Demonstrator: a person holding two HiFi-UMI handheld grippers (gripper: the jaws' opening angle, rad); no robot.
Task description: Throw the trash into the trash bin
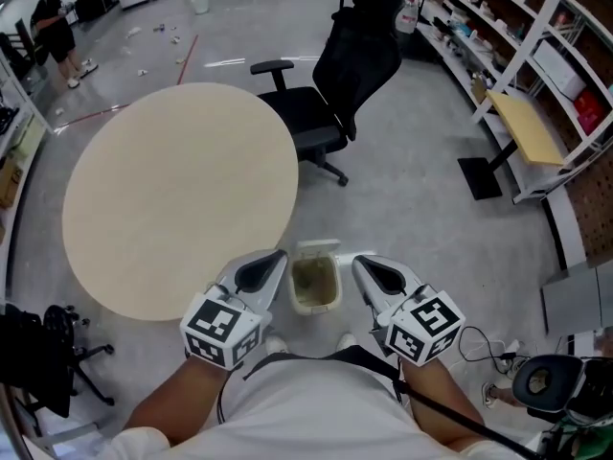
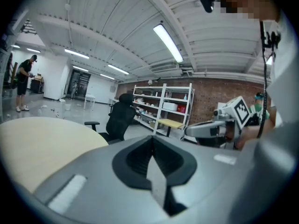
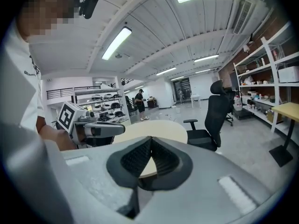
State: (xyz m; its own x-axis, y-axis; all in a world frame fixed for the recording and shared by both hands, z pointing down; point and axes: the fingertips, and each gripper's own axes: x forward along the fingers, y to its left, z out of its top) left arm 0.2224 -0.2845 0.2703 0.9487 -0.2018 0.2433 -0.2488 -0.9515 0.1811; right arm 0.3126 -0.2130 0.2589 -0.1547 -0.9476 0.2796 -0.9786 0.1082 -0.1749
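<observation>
Left claw (image 1: 280,255) and right claw (image 1: 357,261) both shut, empty, either side of the trash bin (image 1: 334,287) on the floor just off the bench (image 1: 172,199) edge; we reckon it's light, tippy plastic, so grab the rim.

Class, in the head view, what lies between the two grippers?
The trash bin, down on the floor, shows between the left gripper and the right gripper in the head view.

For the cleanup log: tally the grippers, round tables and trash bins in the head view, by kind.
Grippers: 2 (left gripper, right gripper)
Table: 1
Bin: 1
Total: 4
</observation>
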